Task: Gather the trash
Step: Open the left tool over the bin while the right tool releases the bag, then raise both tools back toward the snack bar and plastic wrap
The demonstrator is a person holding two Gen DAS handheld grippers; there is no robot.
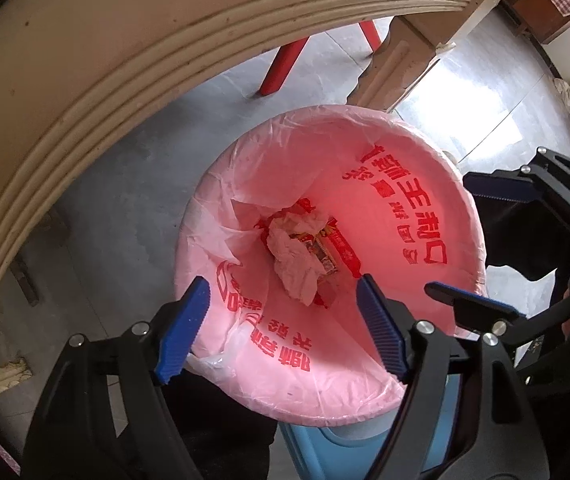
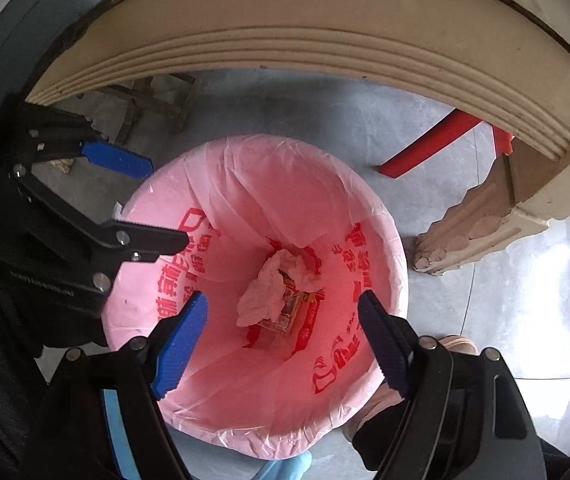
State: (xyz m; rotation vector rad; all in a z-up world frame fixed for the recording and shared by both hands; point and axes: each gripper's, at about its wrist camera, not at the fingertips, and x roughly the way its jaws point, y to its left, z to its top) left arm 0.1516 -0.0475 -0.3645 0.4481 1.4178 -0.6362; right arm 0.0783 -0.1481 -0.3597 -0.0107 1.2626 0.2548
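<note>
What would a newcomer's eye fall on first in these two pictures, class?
First, the bin lined with a pink bag printed in red, standing on the grey floor beside a beige table. Next, the crumpled tissue lying on wrappers at its bottom. Both the left gripper and right gripper hang over it, jaws open and empty.

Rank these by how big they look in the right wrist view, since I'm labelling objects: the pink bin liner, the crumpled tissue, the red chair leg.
1. pink bin liner, by far the largest.
2. and 3. crumpled tissue and red chair leg fill similar areas; the tissue lies deep in the bin, so I won't rank them.
</note>
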